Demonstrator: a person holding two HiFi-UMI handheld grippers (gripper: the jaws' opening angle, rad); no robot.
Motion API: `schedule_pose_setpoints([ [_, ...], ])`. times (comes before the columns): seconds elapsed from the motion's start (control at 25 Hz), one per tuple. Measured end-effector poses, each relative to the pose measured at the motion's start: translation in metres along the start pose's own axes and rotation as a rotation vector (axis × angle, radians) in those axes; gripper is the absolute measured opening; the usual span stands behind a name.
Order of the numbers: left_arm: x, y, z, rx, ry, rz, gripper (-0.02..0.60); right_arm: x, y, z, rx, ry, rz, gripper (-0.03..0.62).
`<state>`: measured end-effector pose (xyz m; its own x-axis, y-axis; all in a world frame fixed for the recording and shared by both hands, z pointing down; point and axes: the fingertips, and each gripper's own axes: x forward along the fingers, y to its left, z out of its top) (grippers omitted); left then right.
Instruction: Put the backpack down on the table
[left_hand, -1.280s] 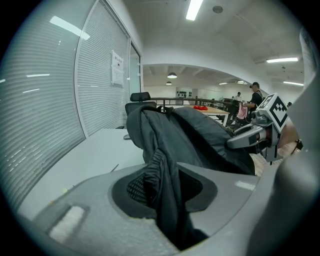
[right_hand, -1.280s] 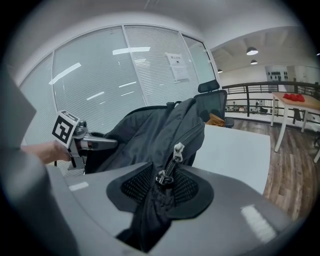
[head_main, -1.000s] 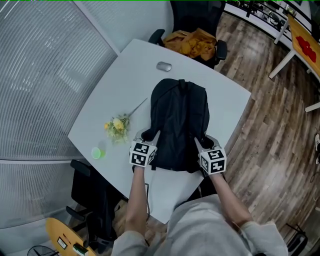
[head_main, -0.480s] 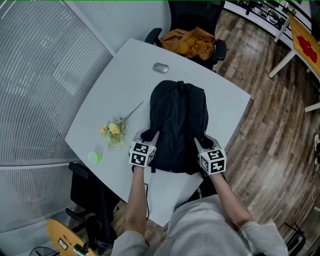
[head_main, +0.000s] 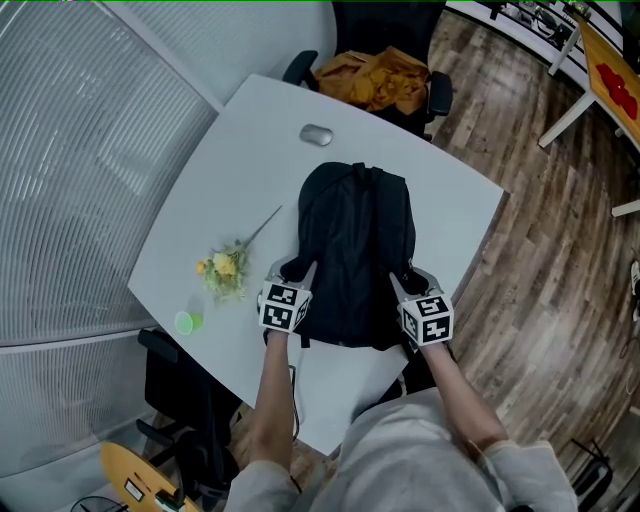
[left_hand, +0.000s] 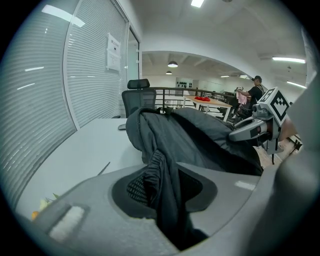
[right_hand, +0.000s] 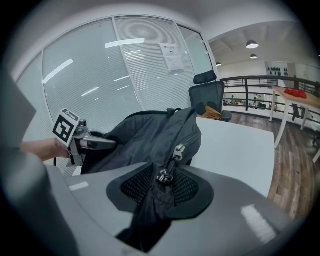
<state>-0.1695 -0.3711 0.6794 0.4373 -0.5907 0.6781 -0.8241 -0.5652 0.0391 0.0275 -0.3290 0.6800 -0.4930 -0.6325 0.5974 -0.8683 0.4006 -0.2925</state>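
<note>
A black backpack (head_main: 357, 250) lies lengthwise over the white table (head_main: 250, 150), top end pointing away from me. My left gripper (head_main: 297, 274) is shut on the fabric of its near left corner. My right gripper (head_main: 404, 284) is shut on the near right corner. In the left gripper view a dark fold of the backpack (left_hand: 186, 134) is pinched between the jaws of the left gripper (left_hand: 164, 182). In the right gripper view the jaws of the right gripper (right_hand: 161, 189) clamp fabric beside a zipper pull (right_hand: 176, 151). Whether the pack's far end rests on the table I cannot tell.
A bunch of yellow flowers (head_main: 225, 268) and a small green cup (head_main: 184, 322) lie left of the pack. A grey mouse (head_main: 316, 135) sits beyond it. A chair with orange cloth (head_main: 378, 75) stands at the far edge, and a black chair (head_main: 180, 390) at the near left.
Both grippers have carried the backpack a little farther over the table, away from the flowers, and slightly lower. Both grips are unchanged.
</note>
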Motion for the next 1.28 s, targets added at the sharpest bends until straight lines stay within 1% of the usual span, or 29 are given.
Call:
schedule_pose_setpoints([
  [0.32, 0.02, 0.008, -0.008, -0.002, 0.025, 0.006, 0.11, 0.006, -0.02, -0.007, 0.009, 0.033, -0.006, 0.106],
  [0.6, 0.035, 0.018, -0.016, -0.039, 0.037, 0.012, 0.123, 0.014, -0.037, -0.015, 0.007, 0.071, -0.031, 0.11],
  [0.88, 0.046, 0.025, -0.021, -0.06, 0.054, 0.003, 0.133, 0.021, -0.048, -0.022, 0.006, 0.099, -0.052, 0.111],
  [1.28, 0.061, 0.034, -0.035, -0.102, 0.086, -0.006, 0.156, 0.032, -0.062, -0.039, -0.067, 0.164, -0.097, 0.112],
])
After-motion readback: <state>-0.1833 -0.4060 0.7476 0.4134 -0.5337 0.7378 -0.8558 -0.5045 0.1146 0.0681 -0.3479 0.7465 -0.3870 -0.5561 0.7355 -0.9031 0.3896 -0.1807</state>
